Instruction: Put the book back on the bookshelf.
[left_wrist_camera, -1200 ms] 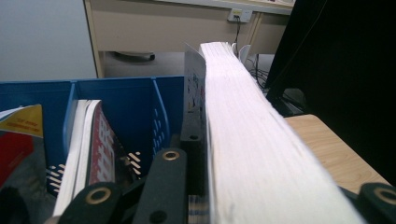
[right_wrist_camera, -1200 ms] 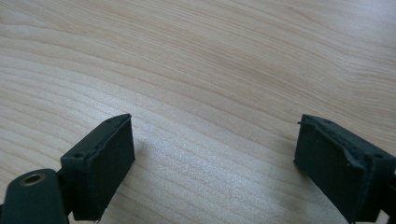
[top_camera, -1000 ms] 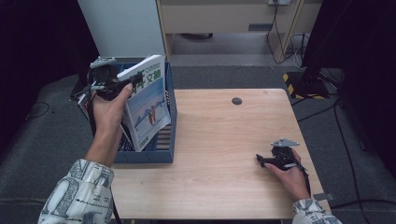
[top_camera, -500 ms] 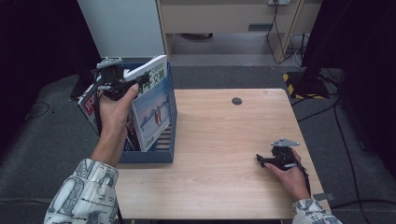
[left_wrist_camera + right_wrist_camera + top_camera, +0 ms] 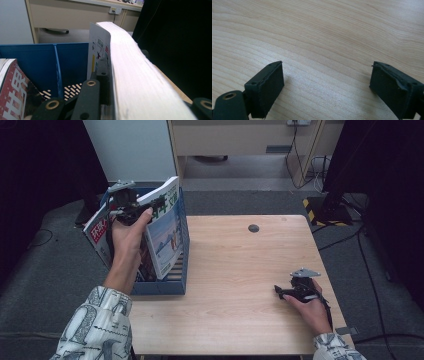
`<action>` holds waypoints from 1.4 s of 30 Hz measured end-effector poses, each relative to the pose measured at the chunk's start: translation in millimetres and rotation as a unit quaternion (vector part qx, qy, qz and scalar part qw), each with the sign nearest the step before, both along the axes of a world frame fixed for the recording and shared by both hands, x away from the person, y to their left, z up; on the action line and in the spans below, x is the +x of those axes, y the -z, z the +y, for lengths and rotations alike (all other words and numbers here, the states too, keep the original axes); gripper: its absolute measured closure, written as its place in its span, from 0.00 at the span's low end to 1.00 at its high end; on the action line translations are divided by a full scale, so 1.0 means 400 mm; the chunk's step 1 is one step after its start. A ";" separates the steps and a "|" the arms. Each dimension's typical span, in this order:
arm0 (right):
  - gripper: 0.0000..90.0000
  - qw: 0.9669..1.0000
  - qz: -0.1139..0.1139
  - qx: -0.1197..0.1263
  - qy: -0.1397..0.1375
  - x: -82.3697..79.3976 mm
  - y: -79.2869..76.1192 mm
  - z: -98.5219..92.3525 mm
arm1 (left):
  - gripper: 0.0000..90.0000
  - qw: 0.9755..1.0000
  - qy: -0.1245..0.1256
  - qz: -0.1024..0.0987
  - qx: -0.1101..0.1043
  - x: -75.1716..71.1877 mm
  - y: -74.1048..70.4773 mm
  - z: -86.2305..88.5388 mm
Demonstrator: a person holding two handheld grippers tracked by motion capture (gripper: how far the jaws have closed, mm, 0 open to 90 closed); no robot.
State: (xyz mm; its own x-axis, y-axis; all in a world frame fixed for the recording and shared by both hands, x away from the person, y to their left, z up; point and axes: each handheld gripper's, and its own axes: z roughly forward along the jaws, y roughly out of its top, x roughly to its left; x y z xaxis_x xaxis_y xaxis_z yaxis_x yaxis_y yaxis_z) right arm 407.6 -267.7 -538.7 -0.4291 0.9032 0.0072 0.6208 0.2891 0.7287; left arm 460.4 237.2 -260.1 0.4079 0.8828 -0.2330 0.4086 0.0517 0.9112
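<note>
Left gripper view: left gripper (image 5: 110,82) fingers clamped on thick magazine (image 5: 130,72); right gripper (image 5: 295,290) agape.

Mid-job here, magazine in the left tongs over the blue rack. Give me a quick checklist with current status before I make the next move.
1. Left tongs clamped on the magazine: ok, jaws sit either side of its page block in the left gripper view.
2. Magazine bottom inside the rack: ok, it stands in the right compartment, leaning.
3. Red magazine out of the way: ok, it leans at the rack's left side, apart from the held one.
4. Magazine seated on the rack floor: cannot tell, hidden by hand and rack wall.
5. Right tongs free: ok, open, nothing between them, low over the table.
</note>
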 end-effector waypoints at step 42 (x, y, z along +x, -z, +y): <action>0.13 1.000 0.003 0.000 0.000 -0.001 0.000 -0.001 | 0.81 0.999 -0.009 -0.037 -0.005 0.032 0.086 -0.010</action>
State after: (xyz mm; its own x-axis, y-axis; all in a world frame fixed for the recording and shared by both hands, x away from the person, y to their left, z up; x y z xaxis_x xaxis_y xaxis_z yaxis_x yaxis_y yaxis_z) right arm 407.2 -268.2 -538.5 -0.4286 0.9034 0.0101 0.6252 0.2884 0.7252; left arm 473.2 233.4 -294.4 0.4081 0.8879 -0.2123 0.3389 0.0686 0.9383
